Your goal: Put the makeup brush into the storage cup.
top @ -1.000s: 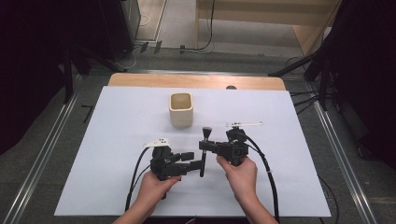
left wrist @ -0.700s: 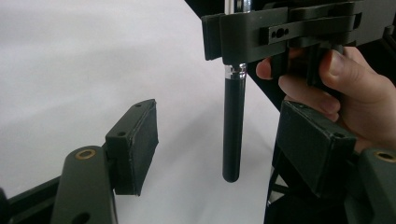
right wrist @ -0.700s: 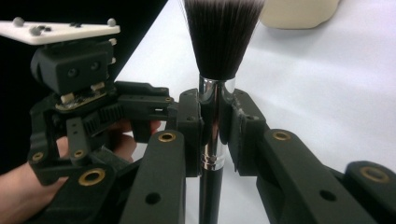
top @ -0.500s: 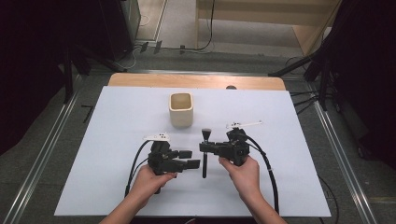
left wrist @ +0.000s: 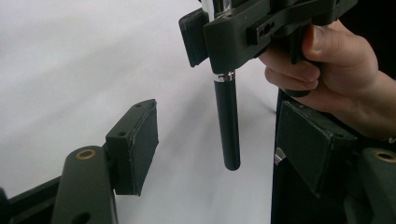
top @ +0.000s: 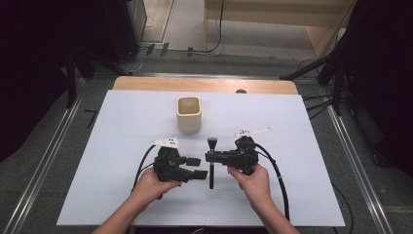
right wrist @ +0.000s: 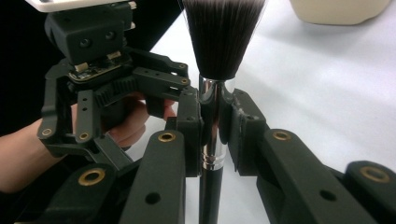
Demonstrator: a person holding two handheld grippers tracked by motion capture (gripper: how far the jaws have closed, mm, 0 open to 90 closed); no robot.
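Both forearms are bare, no sleeves in sight. The left gripper [top: 198,168] is matte black plastic with a white marked plate on top and a black cable looping from its rear. The right gripper [top: 210,157] matches it: black body, white plate, black cable trailing back. Jaw arms carry brass-coloured rivets and small screw holes; flat black pads [left wrist: 140,140] face inward. A small circuit board shows on the left gripper's front.

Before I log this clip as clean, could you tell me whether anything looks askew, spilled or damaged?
Nothing stands out. The right tongs are shut on the silver ferrule of the black-handled makeup brush, bristles intact. The left tongs are open beside its handle. The cream square ceramic cup stands upright on the white table sheet, with no spill.
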